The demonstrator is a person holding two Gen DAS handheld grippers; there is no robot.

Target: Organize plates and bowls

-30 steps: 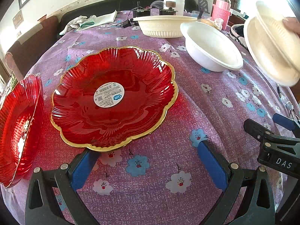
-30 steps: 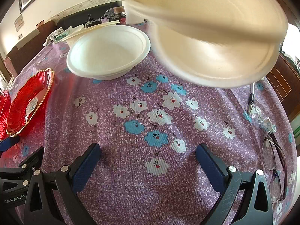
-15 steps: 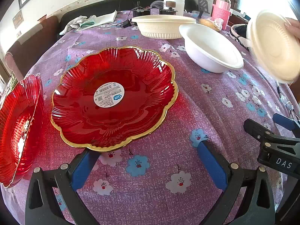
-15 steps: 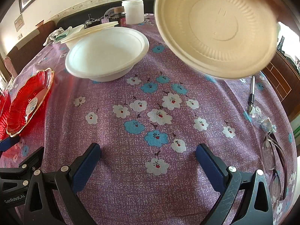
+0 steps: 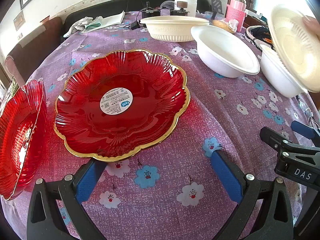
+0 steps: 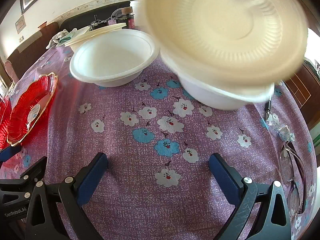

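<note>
Two grippers idle, jaws spread wide, nothing held: left gripper (image 5: 158,172), right gripper (image 6: 158,170). Cream ribbed bowl (image 6: 226,28), tilted in a bare hand (image 5: 312,27), hangs above the white foam bowl (image 6: 220,98), ahead-right of the right gripper, the nearer one.

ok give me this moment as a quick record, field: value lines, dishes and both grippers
left gripper: open, empty, low over the tablecloth, near edge of the red plate between its fingers
right gripper: open, empty, over bare tablecloth
red plate: flat on the cloth, sticker in centre
second red plate: at far left, partly out of view
white bowls: one on the table, another to its right
cream plate: tilted above that bowl, a hand on its edge
patterned bowl: further back
</note>
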